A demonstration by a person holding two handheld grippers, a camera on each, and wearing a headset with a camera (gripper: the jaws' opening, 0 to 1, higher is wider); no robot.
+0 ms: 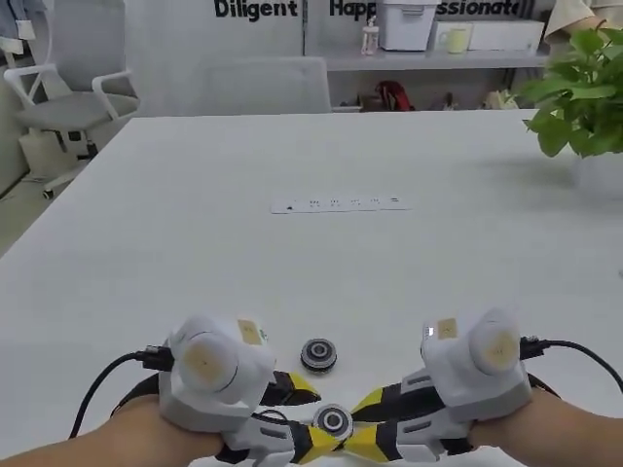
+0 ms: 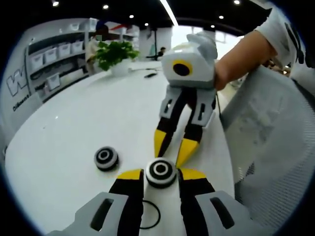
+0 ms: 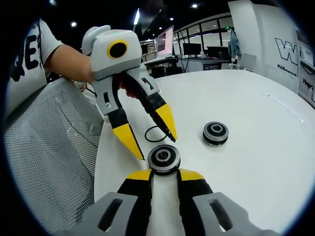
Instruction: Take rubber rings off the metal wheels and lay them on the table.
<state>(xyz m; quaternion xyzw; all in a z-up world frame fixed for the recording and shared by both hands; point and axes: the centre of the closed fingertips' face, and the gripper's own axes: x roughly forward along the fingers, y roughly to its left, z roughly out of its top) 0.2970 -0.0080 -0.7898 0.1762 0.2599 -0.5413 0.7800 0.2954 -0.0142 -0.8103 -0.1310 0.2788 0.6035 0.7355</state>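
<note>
White, broad surface (image 1: 419, 272) in a bright office, mostly bare, with a flat white power strip (image 1: 341, 204) lying near the middle, a leafy green potted plant (image 1: 579, 88) at the far right edge and a pale grey office chair (image 1: 68, 102) standing beyond the far left corner. Behind, a grey shelf (image 1: 438, 60) carrying a white lidded storage box (image 1: 407, 24). Close to the near edge, both tools meeting tip to tip at a small round metal wheel (image 1: 333, 420) with a black rubber band round its rim. On one side, left hand-held gripper (image 3: 157, 147), white-bodied with black jaws and yellow tips, spread just wide enough to take the metal wheel across its width, one yellow tip pressed on each side. Opposite, right hand-held gripper (image 2: 170, 155) of the same make, jaws narrow, tips against the wheel's far rim; clamped or merely touching, cannot tell. Just beyond the pair, a second metal wheel (image 1: 318, 354) of the same kind, lying flat on the surface with its black band in place, apart from both tools. Beneath the left hand-held gripper's jaws, a thin loose black rubber ring (image 3: 155, 134) lying flat on the surface, near the held wheel and well clear of the other one.
</note>
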